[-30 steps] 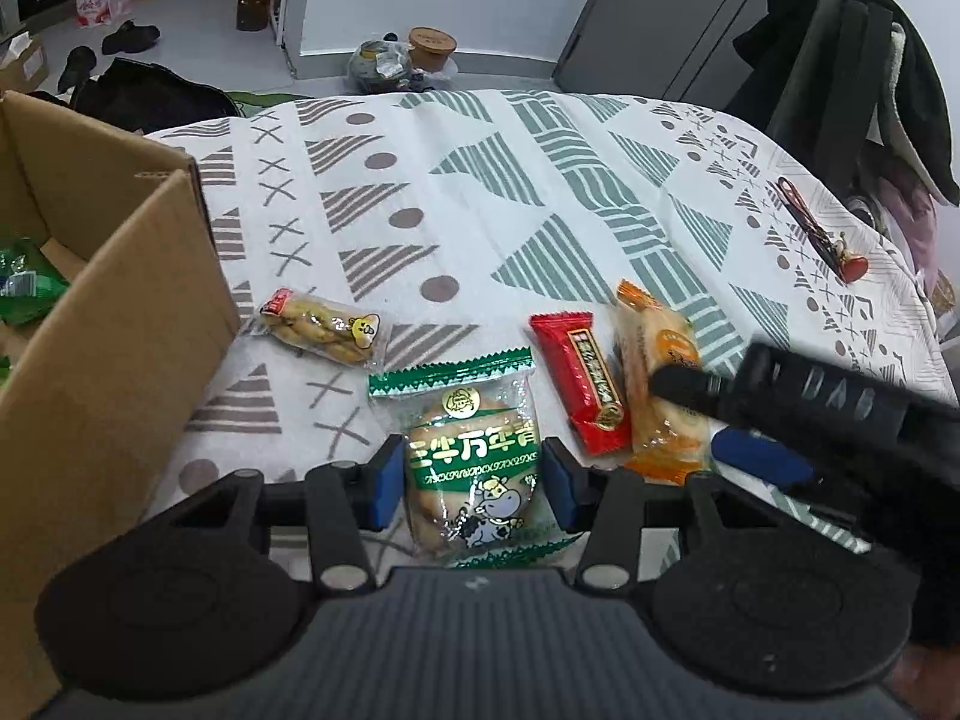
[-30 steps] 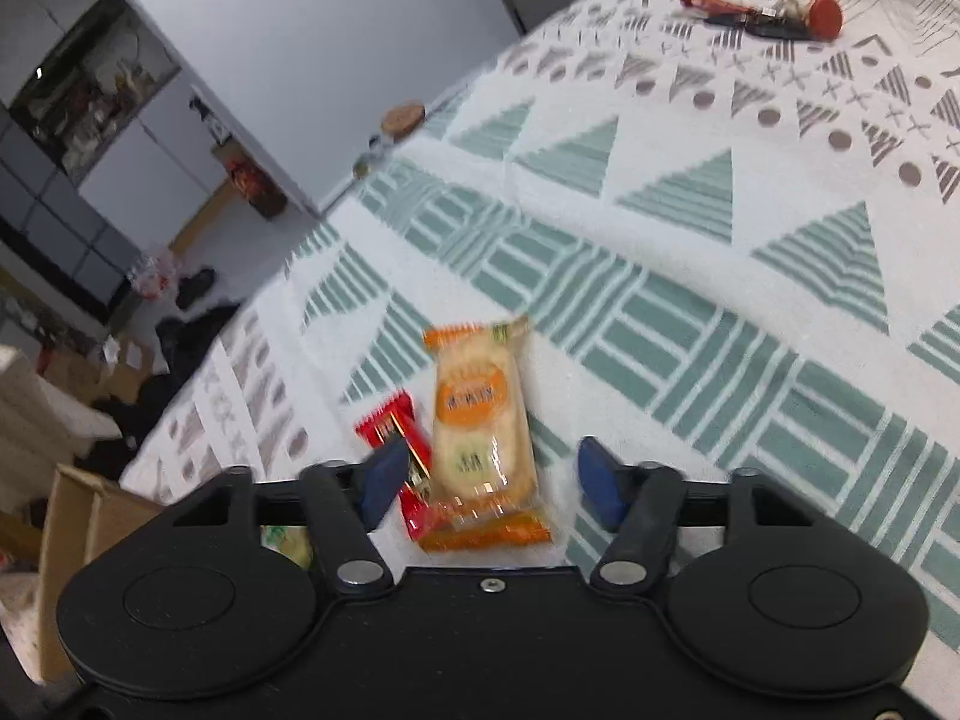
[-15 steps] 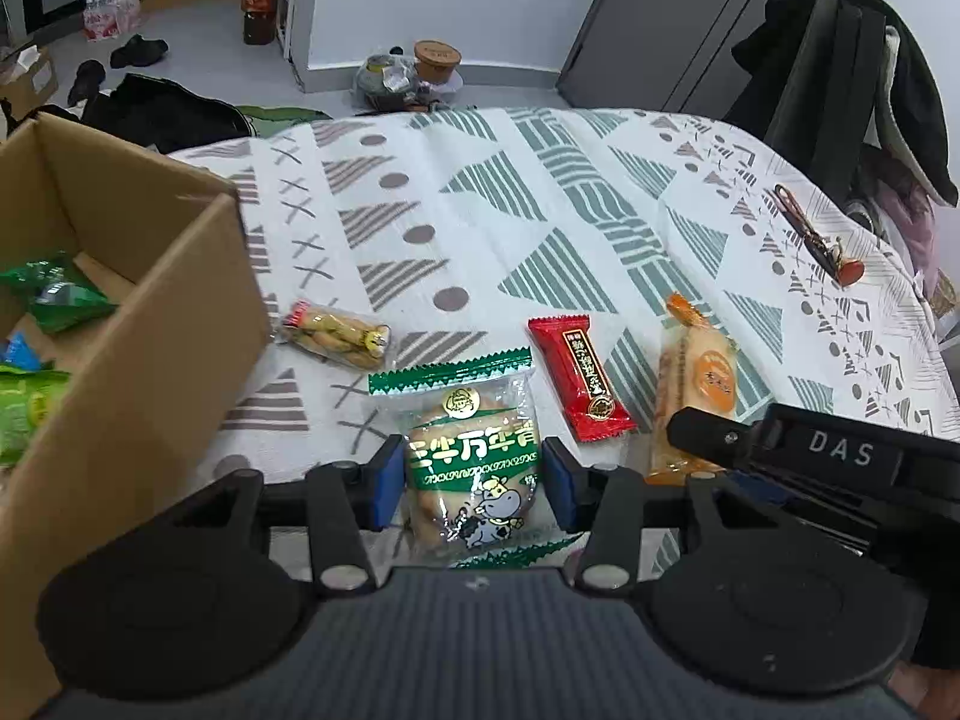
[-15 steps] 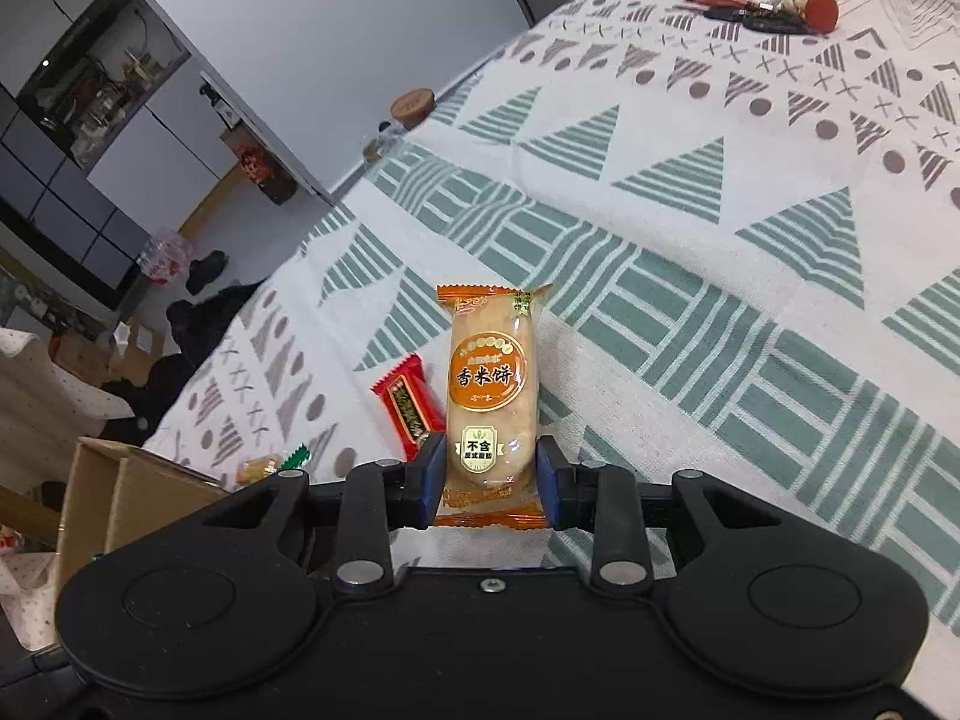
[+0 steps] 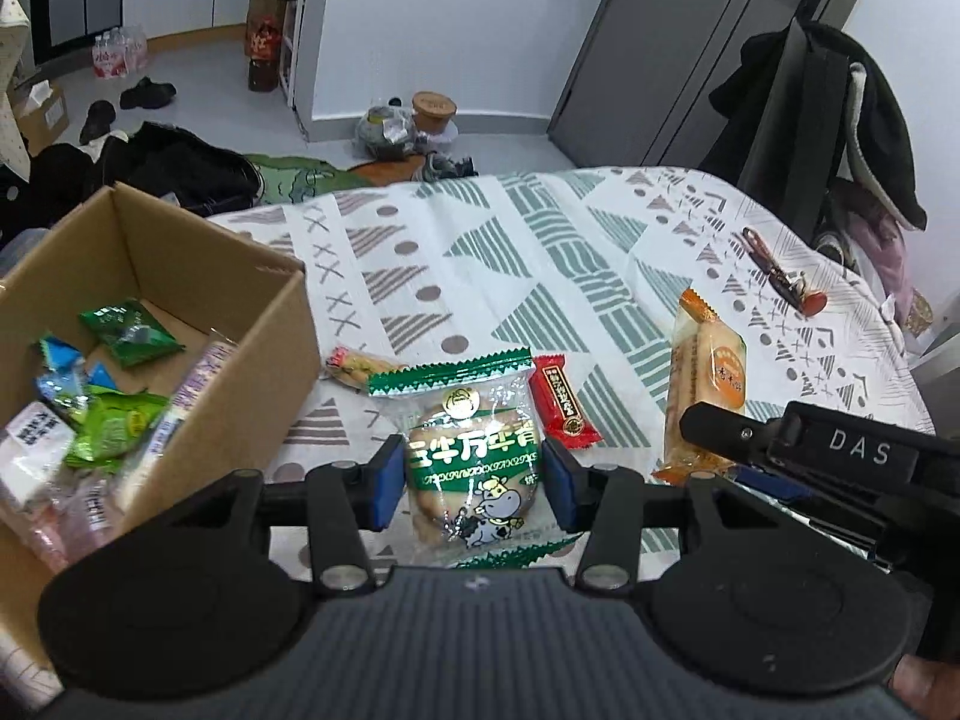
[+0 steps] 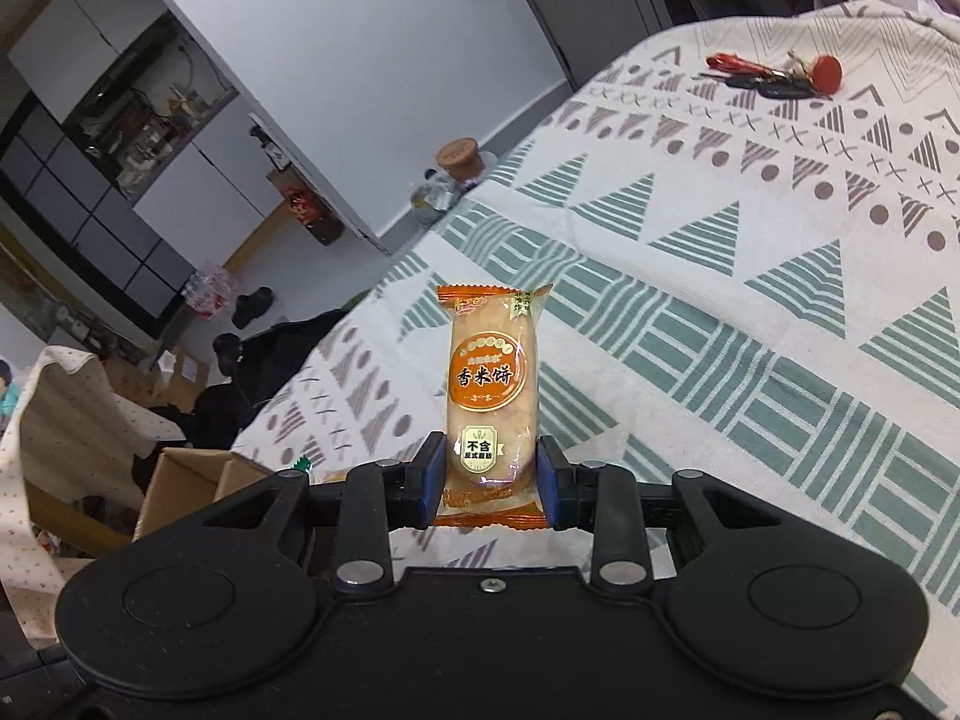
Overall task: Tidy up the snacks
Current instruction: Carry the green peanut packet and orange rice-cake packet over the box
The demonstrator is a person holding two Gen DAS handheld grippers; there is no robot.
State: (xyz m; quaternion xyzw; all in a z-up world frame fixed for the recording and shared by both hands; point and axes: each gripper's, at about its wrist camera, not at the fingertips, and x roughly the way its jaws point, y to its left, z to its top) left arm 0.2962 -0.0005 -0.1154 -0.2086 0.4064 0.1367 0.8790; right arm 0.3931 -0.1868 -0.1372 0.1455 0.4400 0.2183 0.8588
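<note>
**K:** Between the left gripper's [image 5: 473, 480] blue fingers [image 5: 387, 480]: the green biscuit pack [image 5: 471, 459], cow print on the front. Fingers closed on its lower half, pack upright, top seal free above them.

**M:** Right side?

**K:** Right gripper [image 6: 491, 480] clamped on the orange rice cracker pack [image 6: 489, 396]. Fingers [image 6: 433, 477] pinch the bottom end, pack stands straight up, clear of the cloth. From the left wrist camera the same pack shows at the far right, with the right gripper's black body just under it.

**M:** What's left on the counter?

**K:** Red snack bar [image 5: 563, 401] flat on the patterned tablecloth [image 5: 540, 276], just right of the green pack. Small clear pack of biscuits [image 5: 359, 365] to the left, near the box corner. Both untouched.

**M:** Box?

**K:** Cardboard box [image 5: 258, 360] at the left, open top, on the counter edge. Several packs already inside: dark green sachet [image 5: 129, 330], light green pack [image 5: 114, 429], blue wrapper [image 5: 60, 369], a few white and pink ones. Can't read the labels.

**M:** Anything else on the surface?

**K:** Bunch of keys with a red tag [image 6: 774, 78] at the far edge, well apart from the snacks.
</note>
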